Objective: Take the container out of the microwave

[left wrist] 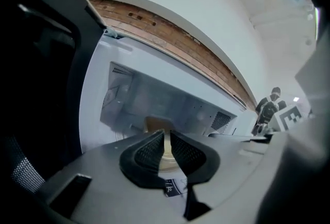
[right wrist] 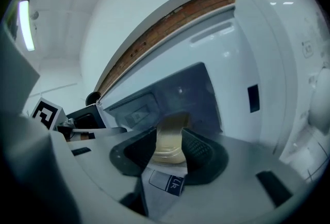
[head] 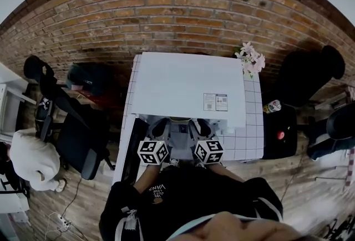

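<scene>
My left gripper: jaws pressed together, nothing pinched. My right gripper: jaws spread, tan container showing in the gap, pads not seen pressing it. Container sits inside the open white microwave. Tag below my right jaws reads "LR". Sticker on the microwave top, print too small to read

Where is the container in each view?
Head view: not visible; hidden under the microwave top.
Left gripper view: container low centre, inside the cavity, just past the shut left claw.
Right gripper view: container low centre, framed in the gap of the open right claw.
Shared landmark: the white microwave.
</scene>
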`<state>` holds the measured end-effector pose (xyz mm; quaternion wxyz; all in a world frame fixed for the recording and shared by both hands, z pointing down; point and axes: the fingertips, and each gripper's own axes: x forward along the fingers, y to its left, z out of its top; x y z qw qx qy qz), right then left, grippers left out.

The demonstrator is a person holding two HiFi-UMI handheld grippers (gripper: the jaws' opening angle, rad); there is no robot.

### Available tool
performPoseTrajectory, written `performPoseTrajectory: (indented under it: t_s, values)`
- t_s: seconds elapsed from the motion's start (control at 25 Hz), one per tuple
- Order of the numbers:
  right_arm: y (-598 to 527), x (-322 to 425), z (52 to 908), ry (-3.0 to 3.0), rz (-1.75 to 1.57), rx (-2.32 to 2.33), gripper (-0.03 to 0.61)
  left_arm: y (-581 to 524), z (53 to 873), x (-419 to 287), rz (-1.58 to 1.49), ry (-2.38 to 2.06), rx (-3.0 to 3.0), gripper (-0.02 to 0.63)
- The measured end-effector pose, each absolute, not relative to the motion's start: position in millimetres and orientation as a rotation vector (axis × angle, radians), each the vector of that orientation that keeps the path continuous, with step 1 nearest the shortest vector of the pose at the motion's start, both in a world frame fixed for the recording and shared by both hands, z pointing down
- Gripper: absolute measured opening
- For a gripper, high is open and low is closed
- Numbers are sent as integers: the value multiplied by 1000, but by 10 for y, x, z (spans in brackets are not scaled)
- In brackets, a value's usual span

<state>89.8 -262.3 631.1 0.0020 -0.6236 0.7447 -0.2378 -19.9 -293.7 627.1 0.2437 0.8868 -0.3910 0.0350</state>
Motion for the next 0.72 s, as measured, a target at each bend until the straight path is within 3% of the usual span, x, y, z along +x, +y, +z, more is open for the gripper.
performPoseTrajectory:
  t_s: [0.28, 0.72]
  values:
    - [-2737, 904, 6507, 2269, -816, -1991, 162, -3084, 6450, -167, 104, -1048, 2362, 162]
    - [-2933, 890, 6617, 2173, -834, -2048, 245, -3253, 6632, -66, 134, -1037, 2304, 244]
